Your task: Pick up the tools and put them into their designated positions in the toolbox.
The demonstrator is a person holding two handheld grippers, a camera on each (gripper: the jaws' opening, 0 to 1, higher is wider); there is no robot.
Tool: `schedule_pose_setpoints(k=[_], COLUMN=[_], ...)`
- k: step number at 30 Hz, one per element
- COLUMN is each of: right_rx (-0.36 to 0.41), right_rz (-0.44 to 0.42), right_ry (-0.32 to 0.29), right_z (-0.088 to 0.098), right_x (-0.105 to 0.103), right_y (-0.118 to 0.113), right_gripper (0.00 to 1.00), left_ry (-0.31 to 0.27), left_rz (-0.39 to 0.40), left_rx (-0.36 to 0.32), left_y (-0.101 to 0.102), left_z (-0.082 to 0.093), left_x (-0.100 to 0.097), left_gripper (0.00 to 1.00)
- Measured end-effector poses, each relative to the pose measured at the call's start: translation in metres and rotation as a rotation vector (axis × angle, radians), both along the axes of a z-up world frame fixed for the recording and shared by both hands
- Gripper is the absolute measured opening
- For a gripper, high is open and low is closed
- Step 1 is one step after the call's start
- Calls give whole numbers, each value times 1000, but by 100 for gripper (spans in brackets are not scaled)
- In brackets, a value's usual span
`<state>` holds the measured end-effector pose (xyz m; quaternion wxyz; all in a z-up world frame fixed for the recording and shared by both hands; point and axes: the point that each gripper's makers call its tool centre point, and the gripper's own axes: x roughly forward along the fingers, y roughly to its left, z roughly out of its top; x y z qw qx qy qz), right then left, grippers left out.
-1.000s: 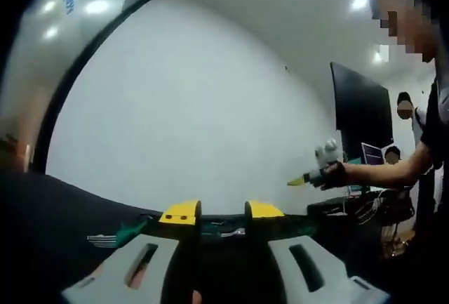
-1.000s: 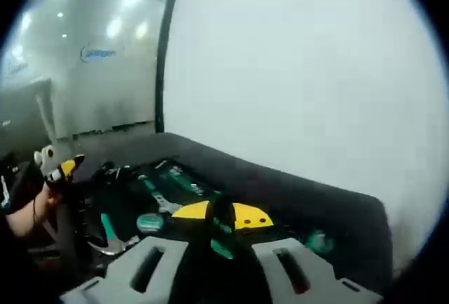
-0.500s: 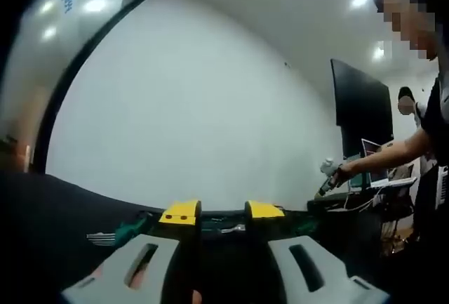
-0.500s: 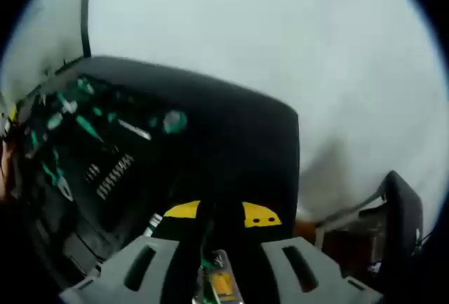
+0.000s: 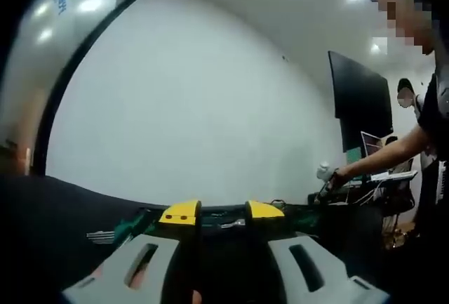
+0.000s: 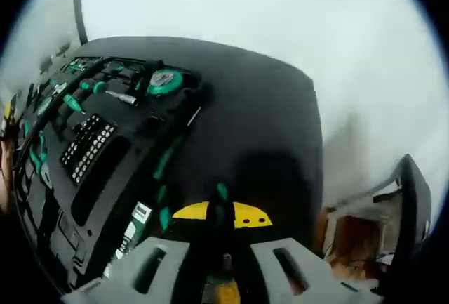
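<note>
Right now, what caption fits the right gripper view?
Right gripper over the open toolbox, a green-handled tool between its jaws.

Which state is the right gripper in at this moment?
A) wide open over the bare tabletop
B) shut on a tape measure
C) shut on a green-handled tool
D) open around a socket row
C: in the right gripper view, the right gripper has its yellow-tipped jaws closed on the green-handled tool, beside the toolbox.

Toolbox (image 6: 91,177) on table (image 6: 259,128), left of right hand-held gripper (image 6: 221,214); tape measure (image 6: 164,81) in toolbox's far corner.
</note>
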<state>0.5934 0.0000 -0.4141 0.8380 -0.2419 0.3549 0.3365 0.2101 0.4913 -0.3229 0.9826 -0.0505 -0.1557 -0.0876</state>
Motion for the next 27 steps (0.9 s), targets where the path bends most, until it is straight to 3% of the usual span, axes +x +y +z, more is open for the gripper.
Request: schedule_pose_setpoints(k=[4,5,6,7,11,14,16,22,27], right_rx=[98,115,127,132,171,187,198,233,255], right_rz=[-21,-31,-34,-31,-65,-27,0,130,196], right_ry=[25,69,59,-34,-66,-139,-200,-258,-269], right_z=[8,7,11,22,47,71,88,119,132], right_x=[-11,-3,0,-8,-15,-22,-37,-73,-102], right_y=[-2,-5,-8,-8,-13,-9,-3,21,41], right_gripper=[6,6,6,6,6,5,5,6,6], left_ry=[-1,-2,-5,-8,-16,-14,-9,-5,4], left_rz=[-5,-5,-6,-6,-7,-5,-4,-2,0], left_rx=[6,6,4,1,-10,-6,0,0,6], left_y=[-2,-2,-2,-1,-1,-2,-3,-3,-4], left_z=[0,1,1,2,4,3,3,2,1], left_x=[0,0,0,-1,-2,-1,-1,0,1], left_gripper=[27,27,27,27,27,27,27,27,27])
